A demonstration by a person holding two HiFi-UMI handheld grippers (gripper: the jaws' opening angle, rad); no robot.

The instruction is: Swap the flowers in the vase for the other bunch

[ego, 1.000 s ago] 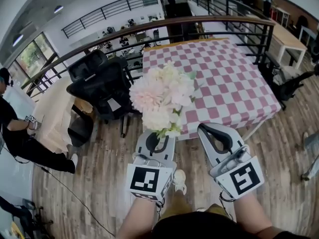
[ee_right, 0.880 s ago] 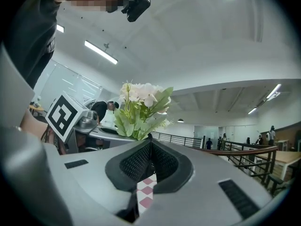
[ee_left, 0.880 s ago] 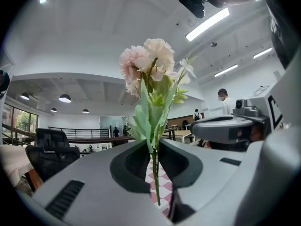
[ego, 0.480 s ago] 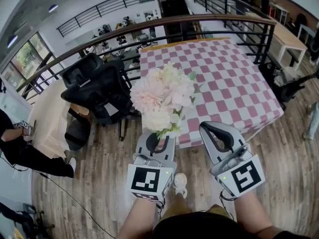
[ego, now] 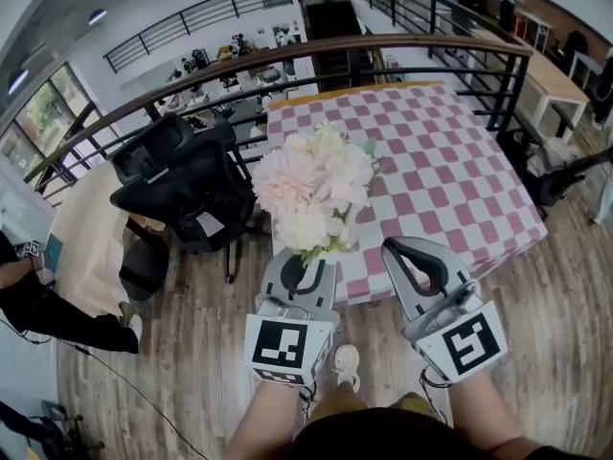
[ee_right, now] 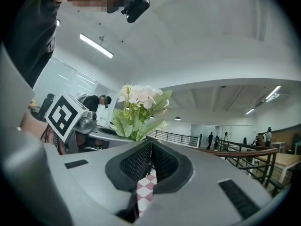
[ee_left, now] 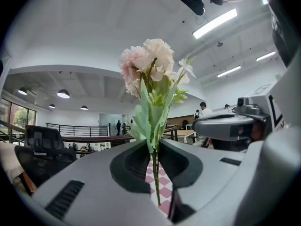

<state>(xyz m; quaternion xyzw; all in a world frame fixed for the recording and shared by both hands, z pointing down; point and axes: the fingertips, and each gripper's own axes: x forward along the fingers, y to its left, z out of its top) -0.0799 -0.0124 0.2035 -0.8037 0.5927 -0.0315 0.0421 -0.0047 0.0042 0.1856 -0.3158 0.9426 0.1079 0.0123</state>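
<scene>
Bunch of flowers (ee_left: 150, 74): pale pink and white heads over green leaves, upright in my left jaws and carried in the air just short of the table's near edge.
Left jaws: my left gripper (ee_left: 153, 149) was clamped low on the thin green stem (ee_left: 155, 182), the pads drawn in to a narrow slot around it.
Right jaws: my right gripper (ee_right: 150, 159) was closed, pads together with nothing between them. It rode level just beside the left one.
Table (ego: 450, 161): covered in a pink-and-white checked cloth, ahead of both grippers. The bunch hid part of it.
Vase: I saw none in any view, so I could not tell where it stood.
Around: a black office chair (ego: 182, 180) stood left of the table, with a railing (ego: 383, 41) behind it.
Step in hand: I judged this the carry, with one bunch in my grip. Whether it was the bunch taken out or the one going in, I could not tell.
Next move: it called for finding the vase or a place to lay the bunch. It also called for a firm clamp, since so thin a stem could swivel. My right jaws were free to help.
</scene>
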